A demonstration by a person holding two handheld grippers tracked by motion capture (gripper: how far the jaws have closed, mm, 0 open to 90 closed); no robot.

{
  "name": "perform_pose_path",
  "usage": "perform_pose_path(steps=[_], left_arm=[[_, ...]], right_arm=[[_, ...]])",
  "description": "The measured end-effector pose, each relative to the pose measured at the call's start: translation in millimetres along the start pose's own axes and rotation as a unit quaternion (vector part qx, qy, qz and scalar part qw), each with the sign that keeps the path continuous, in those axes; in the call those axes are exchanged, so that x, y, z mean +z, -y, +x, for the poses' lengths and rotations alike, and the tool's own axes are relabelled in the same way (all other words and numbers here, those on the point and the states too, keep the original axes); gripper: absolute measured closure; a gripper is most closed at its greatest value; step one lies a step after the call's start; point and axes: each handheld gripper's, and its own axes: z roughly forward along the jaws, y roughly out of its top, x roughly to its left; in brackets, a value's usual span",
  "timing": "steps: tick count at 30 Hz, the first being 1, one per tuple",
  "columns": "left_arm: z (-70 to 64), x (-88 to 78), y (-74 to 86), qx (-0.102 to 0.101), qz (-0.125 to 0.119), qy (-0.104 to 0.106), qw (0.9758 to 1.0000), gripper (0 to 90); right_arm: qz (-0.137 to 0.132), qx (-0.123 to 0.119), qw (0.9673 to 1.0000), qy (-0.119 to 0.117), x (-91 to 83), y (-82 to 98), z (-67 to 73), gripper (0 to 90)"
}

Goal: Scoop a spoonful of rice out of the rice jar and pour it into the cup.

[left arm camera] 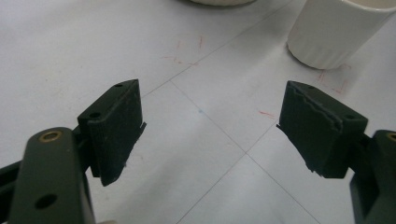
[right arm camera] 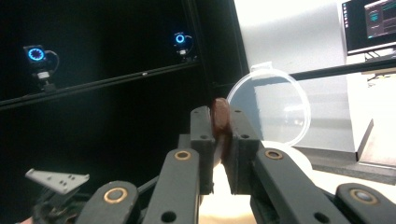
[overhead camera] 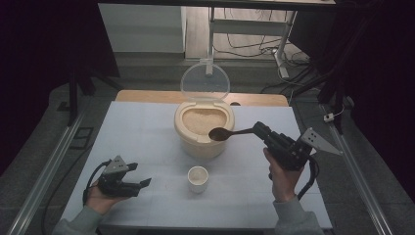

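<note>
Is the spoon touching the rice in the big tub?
Cannot tell. In the high view the spoon, held by the right gripper, overlaps the tub rim, hiding any gap above the rice.

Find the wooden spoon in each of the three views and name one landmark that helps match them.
High view: the wooden spoon is right of centre, its bowl over the near rim of the open rice container, its handle clamped in the right gripper.
Left gripper view: the spoon is not in this picture.
Right gripper view: the spoon stands at centre, gripped between the two black jaws.
Shared landmark: the container's clear round lid, raised behind the spoon.
</note>
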Motion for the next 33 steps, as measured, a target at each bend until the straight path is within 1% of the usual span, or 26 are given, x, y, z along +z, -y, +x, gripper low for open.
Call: perform_pose_path(steps=[5, 8, 14, 16, 19, 23, 25, 31, 33], left_arm=[[0.4, 1.4, 0.1, 0.001, 0.004, 0.004, 1.0, 21.2], [-0.3, 1.8, 0.1, 0.003, 0.006, 0.005, 1.0, 21.1], [-0.1, 2.1, 0.1, 0.004, 0.007, 0.006, 1.0, 21.1], [0.1, 2.5, 0.3, 0.003, 0.007, 0.007, 0.9999, 21.0], [0.4, 2.9, 0.5, 0.003, 0.008, 0.007, 0.9999, 21.1], [0.5, 3.4, 1.0, 0.002, 0.009, 0.007, 0.9999, 21.1], [0.6, 3.6, 1.0, 0.003, 0.009, 0.008, 0.9999, 21.0], [0.6, 4.1, 1.1, 0.003, 0.011, 0.007, 0.9999, 21.1], [0.4, 4.0, 1.0, 0.005, 0.011, 0.007, 0.9999, 21.1]], right_arm=[[0.004, 0.002, 0.9999, 0.011, 15.8, -7.3, -4.9, 82.7], [0.009, 0.001, 0.9997, 0.024, 25.1, -10.1, -8.4, 82.7], [0.015, 0.006, 0.9987, 0.049, 41.8, -14.7, -19.1, 82.6], [0.025, 0.0, 0.9978, 0.062, 48.5, -16.8, -22.5, 82.6], [0.043, -0.007, 0.9963, 0.074, 59.2, -18.0, -26.1, 82.6], [0.065, -0.029, 0.9936, 0.087, 69.9, -16.9, -25.5, 82.7], [0.072, -0.04, 0.9922, 0.093, 72.4, -15.4, -24.2, 82.6], [0.079, -0.057, 0.9886, 0.115, 77.7, -12.2, -25.4, 82.6], [0.085, -0.07, 0.9862, 0.124, 80.9, -11.6, -26.7, 82.6]])
